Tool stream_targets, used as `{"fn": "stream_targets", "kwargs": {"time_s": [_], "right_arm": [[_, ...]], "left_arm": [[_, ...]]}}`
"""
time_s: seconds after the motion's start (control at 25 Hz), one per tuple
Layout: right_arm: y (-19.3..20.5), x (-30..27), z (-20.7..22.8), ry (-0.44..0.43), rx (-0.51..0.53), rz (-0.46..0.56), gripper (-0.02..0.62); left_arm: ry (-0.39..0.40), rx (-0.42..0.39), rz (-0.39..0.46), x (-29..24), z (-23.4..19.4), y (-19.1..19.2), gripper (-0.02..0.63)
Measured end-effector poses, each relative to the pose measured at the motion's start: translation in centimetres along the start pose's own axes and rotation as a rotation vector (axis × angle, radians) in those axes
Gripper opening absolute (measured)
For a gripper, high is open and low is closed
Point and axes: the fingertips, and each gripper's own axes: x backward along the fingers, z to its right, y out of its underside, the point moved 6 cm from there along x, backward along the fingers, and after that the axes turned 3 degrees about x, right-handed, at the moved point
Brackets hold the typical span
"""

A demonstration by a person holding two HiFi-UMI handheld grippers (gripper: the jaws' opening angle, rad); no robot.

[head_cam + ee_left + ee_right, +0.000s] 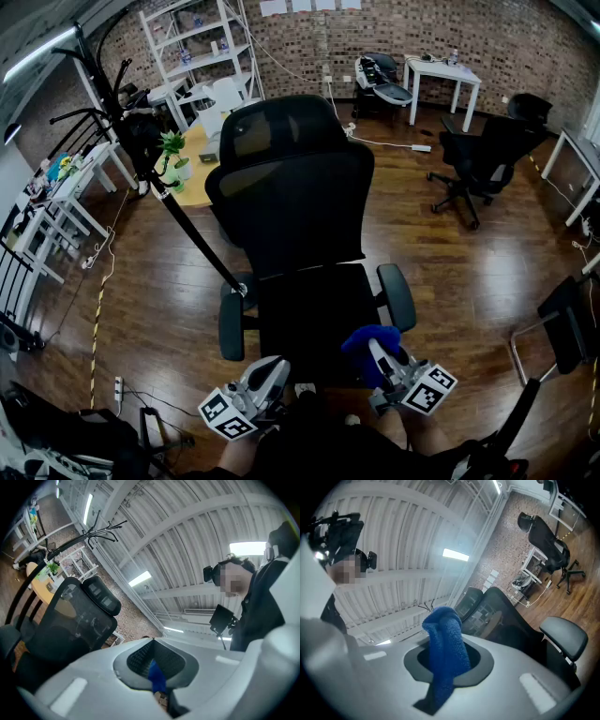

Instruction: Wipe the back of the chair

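Observation:
A black mesh office chair (291, 187) stands in front of me, its seat toward me and its backrest and headrest on the far side. My right gripper (380, 354) hovers low over the seat's front right corner, shut on a blue cloth (366, 339). In the right gripper view the blue cloth (445, 648) sticks up bunched from the closed jaws, and the chair (506, 616) lies beyond. At the seat's front left corner my left gripper (275, 367) has its jaws together, holding nothing. The left gripper view shows the chair's back (70, 620) at the left.
A black coat rack (141, 141) leans across the left, beside a round wooden table (197, 178) with a plant. Another black chair (478, 159) stands at the right, a white table (441, 75) and shelves (202, 47) at the back. Cables and a power strip (117, 384) lie on the floor at left.

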Motion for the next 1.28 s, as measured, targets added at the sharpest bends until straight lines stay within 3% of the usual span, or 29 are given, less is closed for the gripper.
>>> {"fn": "stream_targets", "kwargs": {"time_s": [0.24, 0.44, 0.6, 0.8, 1.08, 1.28], "right_arm": [[0.5, -7.6, 0.8, 0.05, 0.063, 0.005, 0.036], [-2.5, -15.0, 0.8, 0.105, 0.211, 0.023, 0.035], [-6.3, -20.9, 2.1, 0.177, 0.304, 0.025, 0.035], [-11.3, -31.4, 3.1, 0.112, 0.411, 0.048, 0.035], [-15.1, -49.3, 0.0, -0.066, 0.464, -0.022, 0.035], [-14.3, -59.3, -1.5, -0.03, 0.565, -0.097, 0.035]], "left_arm": [[0.062, 0.033, 0.035, -1.1, -7.2, -5.0, -0.008], [0.116, 0.039, 0.05, -2.5, -13.6, -9.6, -0.008], [0.11, 0.067, 0.075, -3.1, -16.4, -11.6, -0.008], [0.024, 0.094, 0.117, -1.2, -18.7, -12.0, -0.008], [-0.133, 0.019, 0.219, 2.9, -18.8, -14.7, -0.008], [-0.227, -0.038, 0.306, 6.1, -19.4, -16.7, -0.008]]}}
